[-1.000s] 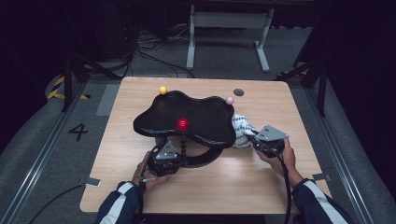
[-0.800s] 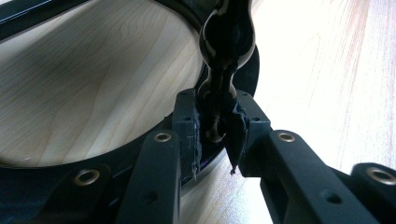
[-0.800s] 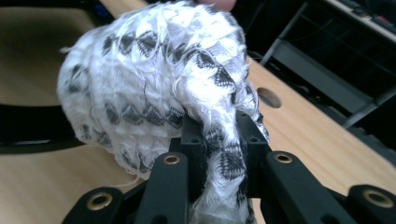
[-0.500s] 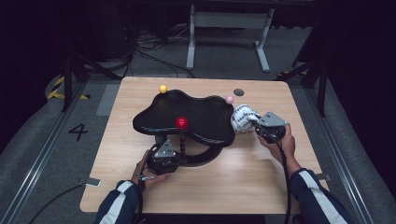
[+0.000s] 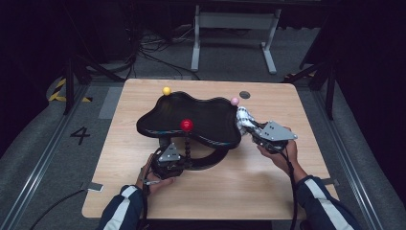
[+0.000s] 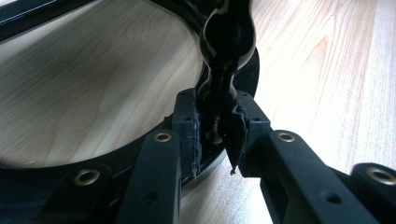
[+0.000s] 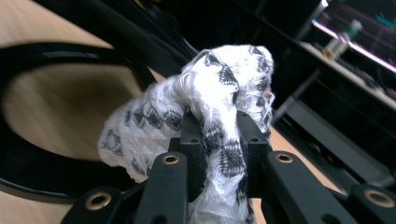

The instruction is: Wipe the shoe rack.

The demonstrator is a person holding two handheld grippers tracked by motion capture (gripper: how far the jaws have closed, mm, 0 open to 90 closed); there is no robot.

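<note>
Evidently the work is split between the two hands; the left gripper (image 5: 168, 160) steadies while the right gripper (image 5: 261, 134) carries a cloth. In the left gripper view the jaws are pinched on the foot of a black beaded post (image 6: 227, 56), just where it meets the black ring base (image 6: 116, 158) lying on the wooden table (image 5: 268, 191); holding there would keep the whole stand from sliding or tipping, which I take to be the reason for that grip. In the high view this post rises to a red ball (image 5: 186, 125), and the wavy black tray (image 5: 191, 120) sits above the ring, with a yellow ball (image 5: 166, 90) at its far left edge and a pink ball (image 5: 234, 101) at its far right edge.

The right gripper's jaws are clamped on a bunched white cloth (image 7: 210, 93) with a dark pattern, which bulges out above and to the side of them; in the high view the cloth (image 5: 244, 120) is right at the tray's right edge, just below the pink ball, though whether it touches the tray I cannot tell; likely it is there for wiping.

As for the tray, I can see nothing lying in it; its dark surface looks bare, though it is too dark to be sure.
</note>
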